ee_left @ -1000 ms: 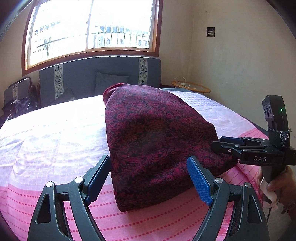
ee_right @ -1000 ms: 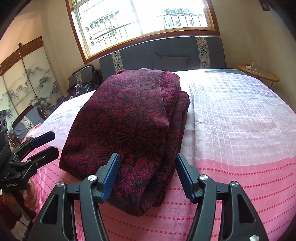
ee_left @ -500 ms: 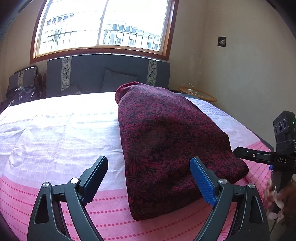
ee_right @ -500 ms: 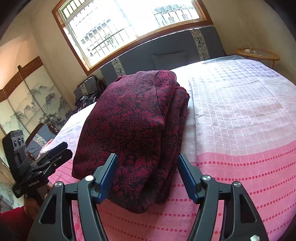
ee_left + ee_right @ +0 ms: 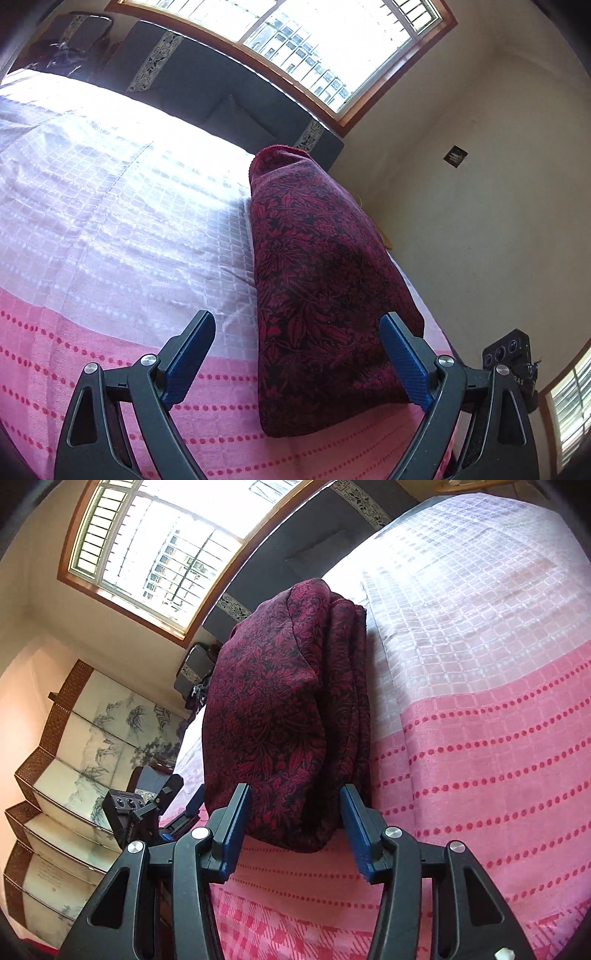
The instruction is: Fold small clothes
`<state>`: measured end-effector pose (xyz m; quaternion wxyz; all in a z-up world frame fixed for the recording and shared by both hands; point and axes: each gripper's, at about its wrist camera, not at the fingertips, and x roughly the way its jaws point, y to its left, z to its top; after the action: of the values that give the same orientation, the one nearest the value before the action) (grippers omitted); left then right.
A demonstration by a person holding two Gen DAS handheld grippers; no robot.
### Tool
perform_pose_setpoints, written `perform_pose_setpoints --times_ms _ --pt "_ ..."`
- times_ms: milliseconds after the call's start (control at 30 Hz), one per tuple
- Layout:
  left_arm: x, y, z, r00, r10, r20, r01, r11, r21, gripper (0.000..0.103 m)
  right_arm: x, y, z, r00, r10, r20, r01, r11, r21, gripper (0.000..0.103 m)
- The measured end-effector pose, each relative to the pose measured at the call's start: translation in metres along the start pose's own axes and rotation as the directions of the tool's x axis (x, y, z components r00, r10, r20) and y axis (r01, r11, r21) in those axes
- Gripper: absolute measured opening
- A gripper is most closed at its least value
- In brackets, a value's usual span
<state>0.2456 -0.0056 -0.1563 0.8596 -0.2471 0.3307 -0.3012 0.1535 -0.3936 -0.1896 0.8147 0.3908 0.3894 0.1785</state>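
Maroon garment (image 5: pixel 325 280): lying folded on pink bedspread (image 5: pixel 74 354), centre frame.
Left gripper (image 5: pixel 295 358): hanging wide apart, gripping nothing.
Right gripper (image 5: pixel 291 825): jaws just been closing around garment's near end, not yet pressing.

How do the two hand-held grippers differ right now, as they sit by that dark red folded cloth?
The left hand-held gripper stands wide open; the right hand-held gripper is narrower, its jaws having just been closing. The left one straddles one near corner of the folded cloth, with bare bedspread between its fingers; the right one frames the other near corner, fingers close beside it. Neither pinches the cloth yet. Both have blue pads.
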Motion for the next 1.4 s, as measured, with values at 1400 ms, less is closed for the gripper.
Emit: perform_pose_setpoints --times_ms 1400 --pt "0.014 -0.001 -0.009 0.998 -0.022 -0.058 0.018 0.997 -0.069 0.091 0.111 0.006 0.169 0.992 0.115 0.044 -0.110 0.988 -0.109 0.019"
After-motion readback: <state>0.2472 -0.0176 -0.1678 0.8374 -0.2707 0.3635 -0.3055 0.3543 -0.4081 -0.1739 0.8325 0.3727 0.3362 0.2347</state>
